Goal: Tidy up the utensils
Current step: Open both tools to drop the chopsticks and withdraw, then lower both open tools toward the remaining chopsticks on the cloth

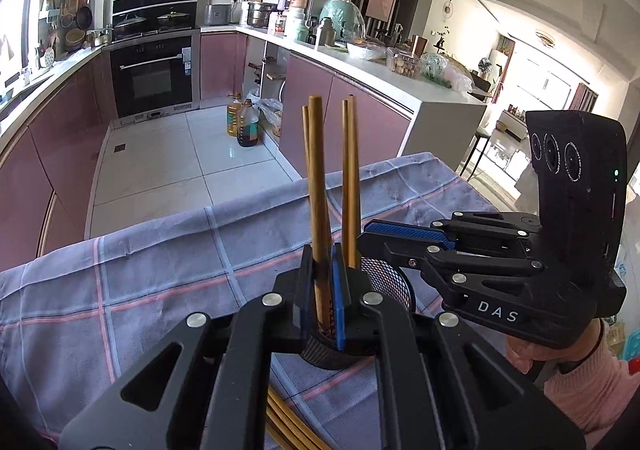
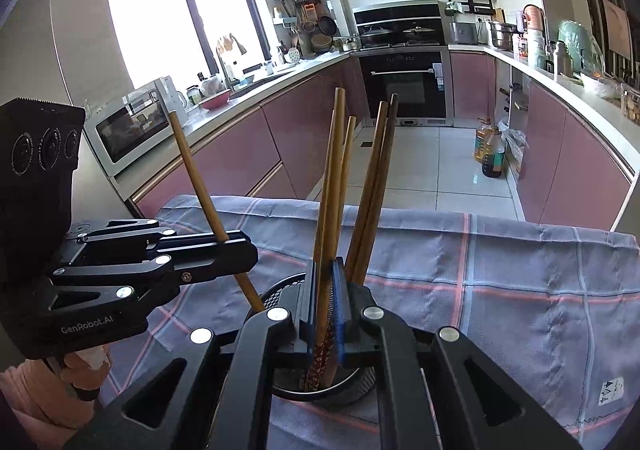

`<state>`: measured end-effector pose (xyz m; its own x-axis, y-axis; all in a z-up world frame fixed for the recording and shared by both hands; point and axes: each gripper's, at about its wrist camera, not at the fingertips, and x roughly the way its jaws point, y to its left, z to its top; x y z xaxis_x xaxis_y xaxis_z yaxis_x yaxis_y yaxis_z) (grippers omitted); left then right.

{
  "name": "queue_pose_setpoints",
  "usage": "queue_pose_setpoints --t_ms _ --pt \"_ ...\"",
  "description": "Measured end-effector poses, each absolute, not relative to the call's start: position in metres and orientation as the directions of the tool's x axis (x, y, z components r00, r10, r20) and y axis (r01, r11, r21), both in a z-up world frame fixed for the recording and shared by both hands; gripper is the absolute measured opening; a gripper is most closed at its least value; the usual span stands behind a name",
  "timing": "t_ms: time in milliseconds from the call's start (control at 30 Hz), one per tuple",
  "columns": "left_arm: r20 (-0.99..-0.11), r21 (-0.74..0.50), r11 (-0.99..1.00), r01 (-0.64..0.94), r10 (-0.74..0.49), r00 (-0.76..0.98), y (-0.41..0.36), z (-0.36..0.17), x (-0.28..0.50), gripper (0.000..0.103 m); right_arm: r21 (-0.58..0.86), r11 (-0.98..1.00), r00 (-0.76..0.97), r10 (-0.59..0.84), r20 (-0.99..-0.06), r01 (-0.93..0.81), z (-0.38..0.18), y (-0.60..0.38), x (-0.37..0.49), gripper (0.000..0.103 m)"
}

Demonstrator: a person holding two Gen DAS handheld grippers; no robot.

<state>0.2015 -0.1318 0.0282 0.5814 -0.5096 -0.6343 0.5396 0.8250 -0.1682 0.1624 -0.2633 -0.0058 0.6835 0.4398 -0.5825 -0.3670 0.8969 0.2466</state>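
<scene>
A black mesh holder (image 1: pixel 390 282) stands on the checked cloth (image 1: pixel 160 270); it also shows in the right wrist view (image 2: pixel 280 292). Several wooden chopsticks stand in it. My left gripper (image 1: pixel 324 302) is shut on one chopstick (image 1: pixel 318 189), upright over the holder; in the right wrist view that gripper (image 2: pixel 240 250) comes in from the left and grips the tilted chopstick (image 2: pixel 196 181). My right gripper (image 2: pixel 325 314) is shut on chopsticks (image 2: pixel 334 177) with patterned ends, over the holder. In the left wrist view it (image 1: pixel 370 240) comes in from the right, its jaws together.
More loose chopsticks (image 1: pixel 288 426) lie on the cloth under my left gripper. The table's far edge drops to a tiled kitchen floor (image 1: pixel 160 161). Pink cabinets, an oven (image 2: pixel 404 85) and oil bottles (image 2: pixel 490 149) stand beyond.
</scene>
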Motion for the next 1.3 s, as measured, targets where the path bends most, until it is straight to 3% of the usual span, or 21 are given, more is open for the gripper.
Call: queue_pose_setpoints --t_ms 167,233,367,567,700,800,1300 --pt "-0.625 -0.178 0.827 0.534 -0.514 0.588 -0.127 0.025 0.204 0.016 0.248 0.896 0.690 0.442 -0.573 -0.368 -0.005 -0.262 0.157 0.008" --pt "-0.617 -0.180 0.829 0.529 -0.514 0.596 -0.124 0.024 0.199 0.017 0.251 0.894 0.694 0.446 -0.565 -0.370 -0.004 -0.263 0.155 0.012" --pt "-0.595 -0.181 0.839 0.514 -0.509 0.622 -0.114 0.025 0.185 0.017 0.254 0.890 0.706 0.455 -0.543 -0.379 -0.002 -0.263 0.147 0.031" --pt "-0.540 -0.182 0.855 0.486 -0.499 0.677 -0.085 0.026 0.156 0.025 0.247 0.873 0.711 0.486 -0.508 -0.421 0.002 -0.259 0.122 0.043" --pt "-0.523 -0.156 0.871 0.467 -0.473 0.709 -0.065 0.019 0.132 0.032 0.234 0.851 0.698 0.520 -0.492 -0.469 0.002 -0.253 0.099 0.044" --pt "-0.542 -0.145 0.881 0.450 -0.452 0.709 -0.053 0.006 0.119 0.038 0.225 0.834 0.673 0.542 -0.503 -0.504 -0.006 -0.245 0.085 0.048" --pt "-0.716 -0.118 0.935 0.334 -0.313 0.623 -0.042 -0.084 0.102 0.063 0.266 0.830 0.518 0.523 -0.677 -0.490 -0.087 -0.196 0.074 0.048"
